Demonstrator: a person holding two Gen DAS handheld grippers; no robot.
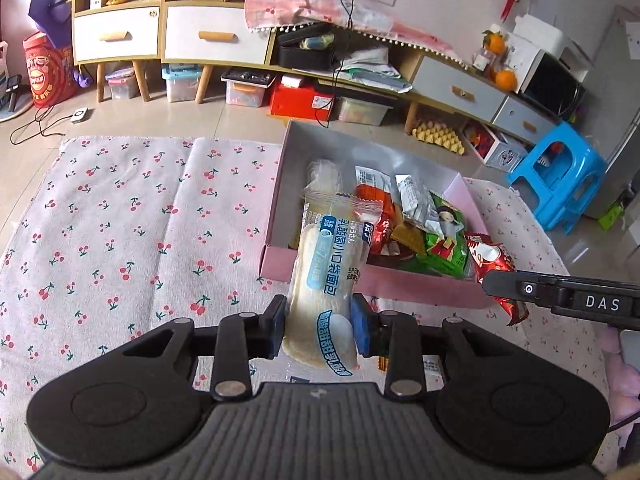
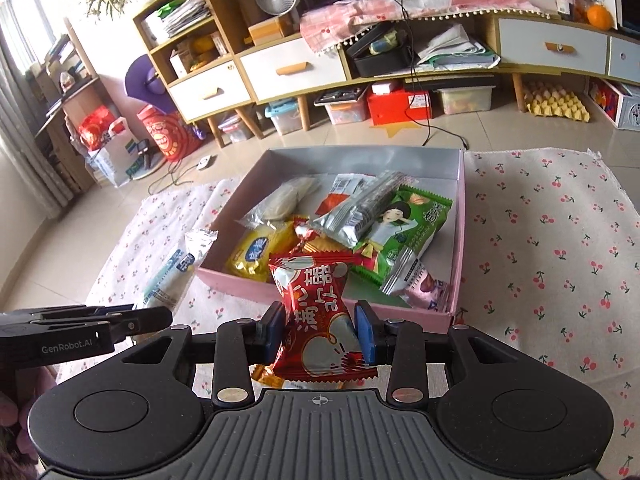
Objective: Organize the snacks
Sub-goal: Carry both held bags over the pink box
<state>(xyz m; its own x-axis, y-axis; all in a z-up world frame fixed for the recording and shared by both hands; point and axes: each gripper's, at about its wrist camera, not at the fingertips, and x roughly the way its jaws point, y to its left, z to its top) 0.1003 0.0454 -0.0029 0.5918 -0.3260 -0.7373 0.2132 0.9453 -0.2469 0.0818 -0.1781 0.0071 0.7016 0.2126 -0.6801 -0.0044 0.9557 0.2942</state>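
My left gripper (image 1: pixel 319 326) is shut on a long clear packet of white bread with blue print (image 1: pixel 326 276), held just before the near left corner of the pink box (image 1: pixel 280 264). My right gripper (image 2: pixel 320 330) is shut on a red and white snack packet (image 2: pixel 316 320), held at the box's near wall (image 2: pixel 240 282). The box holds several snacks: a green packet (image 2: pixel 408 232), a silver packet (image 2: pixel 360 208), a yellow packet (image 2: pixel 256 256). The red packet shows in the left wrist view (image 1: pixel 490 258); the bread packet shows in the right wrist view (image 2: pixel 176 272).
The box sits on a white cherry-print cloth (image 1: pixel 120 220) on the floor. Behind it stand low wooden cabinets (image 1: pixel 172 36) with storage bins underneath. A blue plastic stool (image 1: pixel 560 180) is at the right. A small orange packet (image 2: pixel 266 376) lies under my right gripper.
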